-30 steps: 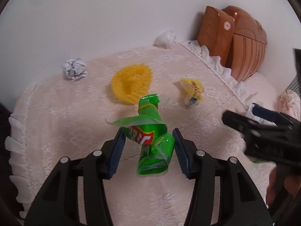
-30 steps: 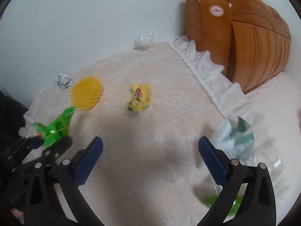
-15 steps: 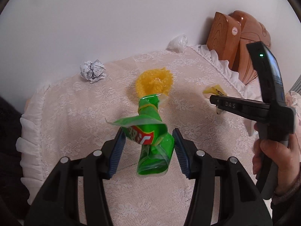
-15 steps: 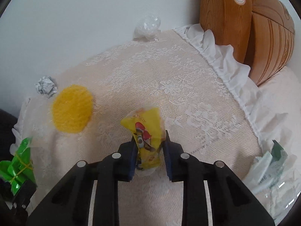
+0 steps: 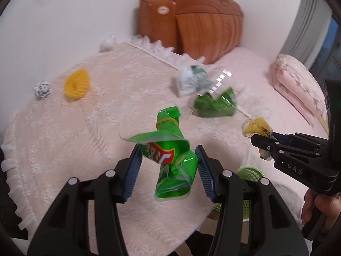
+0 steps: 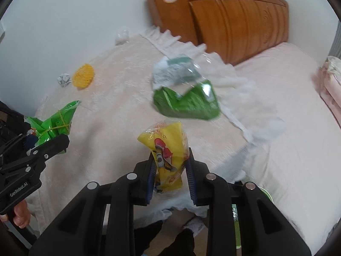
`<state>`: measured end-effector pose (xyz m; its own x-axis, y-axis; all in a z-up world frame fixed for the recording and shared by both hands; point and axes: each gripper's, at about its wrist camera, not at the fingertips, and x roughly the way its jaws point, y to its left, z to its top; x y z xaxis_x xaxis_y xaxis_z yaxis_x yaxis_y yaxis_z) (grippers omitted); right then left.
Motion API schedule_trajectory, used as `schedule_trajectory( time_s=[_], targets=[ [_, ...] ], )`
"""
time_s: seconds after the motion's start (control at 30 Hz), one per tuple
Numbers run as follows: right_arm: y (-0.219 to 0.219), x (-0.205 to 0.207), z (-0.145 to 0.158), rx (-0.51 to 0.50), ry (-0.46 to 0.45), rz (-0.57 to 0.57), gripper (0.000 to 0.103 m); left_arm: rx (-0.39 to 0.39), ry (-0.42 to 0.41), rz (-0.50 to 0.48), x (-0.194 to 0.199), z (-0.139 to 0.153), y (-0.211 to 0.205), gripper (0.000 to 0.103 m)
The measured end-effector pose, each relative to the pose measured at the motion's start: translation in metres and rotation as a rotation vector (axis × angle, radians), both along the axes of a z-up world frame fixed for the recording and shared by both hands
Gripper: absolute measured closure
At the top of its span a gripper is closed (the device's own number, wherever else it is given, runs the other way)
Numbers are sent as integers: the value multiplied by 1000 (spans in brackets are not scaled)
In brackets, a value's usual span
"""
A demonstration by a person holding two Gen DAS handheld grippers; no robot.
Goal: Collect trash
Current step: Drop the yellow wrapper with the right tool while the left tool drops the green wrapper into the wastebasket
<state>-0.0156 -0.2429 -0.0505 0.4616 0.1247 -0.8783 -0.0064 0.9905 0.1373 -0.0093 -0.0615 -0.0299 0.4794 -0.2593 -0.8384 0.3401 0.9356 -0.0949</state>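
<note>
— Where is the green wrapper [image 5: 170,149] relative to the left gripper [image 5: 168,166]?

— Right between its blue pads [image 5: 132,170], which pinch the crumpled lower part. The twisted top, bound with a yellow rubber band, sticks up past the fingertips, above the lace bedspread [image 5: 85,140].

— And the right gripper [image 6: 170,168]?

— Its jaws have just been closing and now squeeze a yellow snack packet [image 6: 168,149] with a cartoon figure on it. The packet stands upright between the pads, its upper half clear of them. In the left wrist view that same packet shows at the tip of the right gripper, off to the right of the green wrapper.

— What else lies on the bed?

— A clear bag with white-and-green and green wrappers [image 6: 185,89] inside, blurred, just beyond both grippers. Well apart, near the wall, a yellow foam net [image 5: 77,84] with a crumpled paper ball [image 5: 42,89] just beside it, and a clear plastic wad [image 5: 107,42] at the far edge. A green basket [image 5: 249,172] shows below the bed's near edge, behind the left gripper's right finger. The wooden headboard [image 6: 230,19] stands behind.
</note>
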Motion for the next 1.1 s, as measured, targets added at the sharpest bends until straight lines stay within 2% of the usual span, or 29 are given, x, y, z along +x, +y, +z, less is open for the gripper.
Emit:
schedule_trajectory(
  time_s=[0.33, 0.5, 0.53, 0.6, 0.77, 0.93, 0.97, 1.03, 1.1],
  targets=[
    [-143, -107, -30, -31, 86, -271, 75, -12, 91, -428, -56, -33, -167, 53],
    [-200, -147, -50, -44, 145, -384, 75, -18, 136, -588, -84, -53, -234, 49],
    [-210, -154, -53, -46, 153, -397, 75, -15, 138, -606, -89, -55, -244, 46],
    [-226, -164, -61, -44, 171, -420, 75, -3, 128, -624, -98, -56, -257, 25],
    [-250, -182, -78, -15, 199, -455, 74, 3, 106, -644, -108, -55, -275, 17],
    [-252, -178, -90, 1, 220, -436, 74, 13, 93, -619, -106, -52, -274, 13],
    [-251, -176, -93, 6, 225, -423, 71, 12, 88, -609, -104, -51, -273, 12],
    [-246, -171, -98, 3, 234, -406, 50, 11, 80, -588, -100, -47, -268, 12],
    [-239, -164, -101, -29, 230, -391, 16, 11, 67, -560, -94, -43, -262, 12]
  ],
)
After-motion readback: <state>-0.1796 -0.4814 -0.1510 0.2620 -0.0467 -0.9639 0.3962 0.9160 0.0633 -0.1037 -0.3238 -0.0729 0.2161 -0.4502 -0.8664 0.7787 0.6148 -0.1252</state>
